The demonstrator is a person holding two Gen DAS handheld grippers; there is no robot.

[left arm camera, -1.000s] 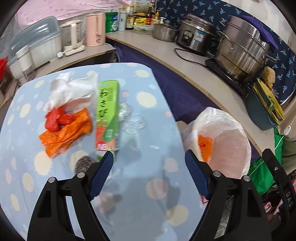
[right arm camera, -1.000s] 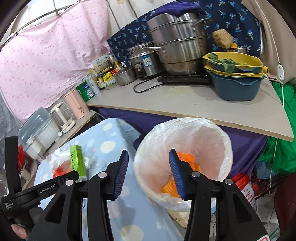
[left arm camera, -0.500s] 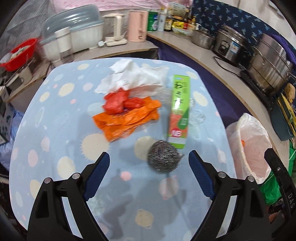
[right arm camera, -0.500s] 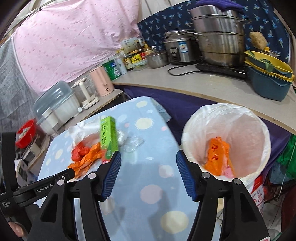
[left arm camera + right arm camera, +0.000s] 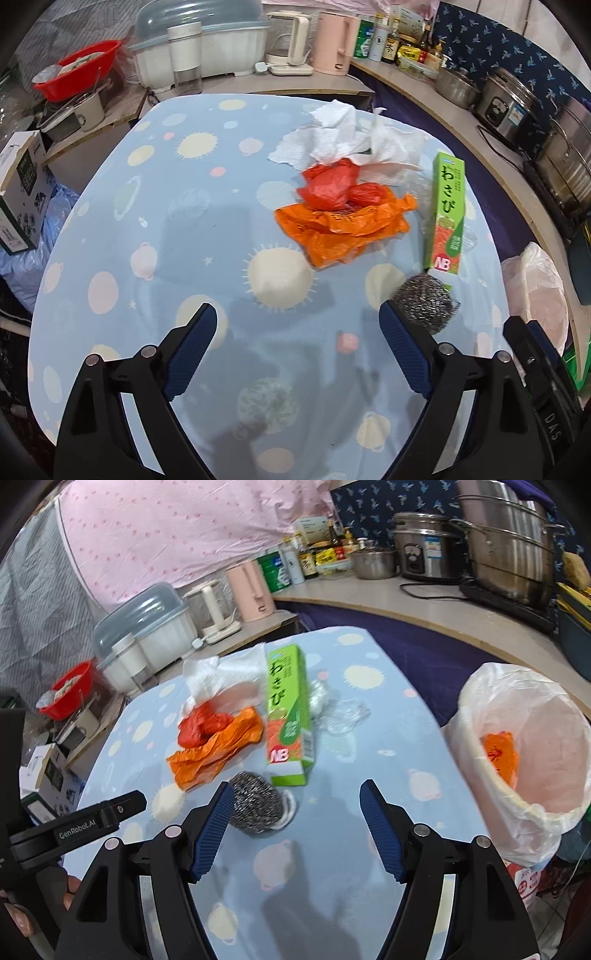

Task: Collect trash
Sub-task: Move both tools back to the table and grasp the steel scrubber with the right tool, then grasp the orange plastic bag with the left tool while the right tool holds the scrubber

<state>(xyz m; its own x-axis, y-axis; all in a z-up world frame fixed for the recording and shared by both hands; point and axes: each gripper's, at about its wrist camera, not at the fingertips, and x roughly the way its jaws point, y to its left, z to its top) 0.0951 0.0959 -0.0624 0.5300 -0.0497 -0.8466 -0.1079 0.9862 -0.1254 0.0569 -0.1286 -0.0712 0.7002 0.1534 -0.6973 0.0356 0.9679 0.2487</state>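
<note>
A: Start with the left wrist view. What are the tongs doing?

B: The left gripper (image 5: 297, 323) fills the bottom of the frame, jaws spread wide with nothing between them, hanging over the spotted blue tablecloth (image 5: 166, 229). The trash sits right of centre: a crumpled orange bag (image 5: 343, 229), a red bag (image 5: 332, 186) touching its upper edge, and white paper towels (image 5: 347, 138) above those.

A: And further right?

B: A green wasabi box (image 5: 446, 218) lies lengthwise just beside the orange bag. A steel wool scrubber (image 5: 424, 304) sits at the box's lower end, partly behind the right fingertip. The lined trash bin (image 5: 535, 291) peeks in at the right edge, off the table.

A: Now the right wrist view.

B: The right gripper (image 5: 295, 805) is also parted wide and holding nothing. The steel wool scrubber (image 5: 255, 808) lies beside its left finger, close to the pad; I cannot tell whether they touch. The green wasabi box (image 5: 290, 712) is in the centre, the orange bag (image 5: 214, 751) and red bag (image 5: 199, 725) to its left, the paper towels (image 5: 218, 674) above, and crumpled clear plastic (image 5: 340, 712) to its right.

A: The bin?

B: The lined trash bin (image 5: 480, 686) is at the right, with an orange wrapper (image 5: 498, 753) inside it.
</note>
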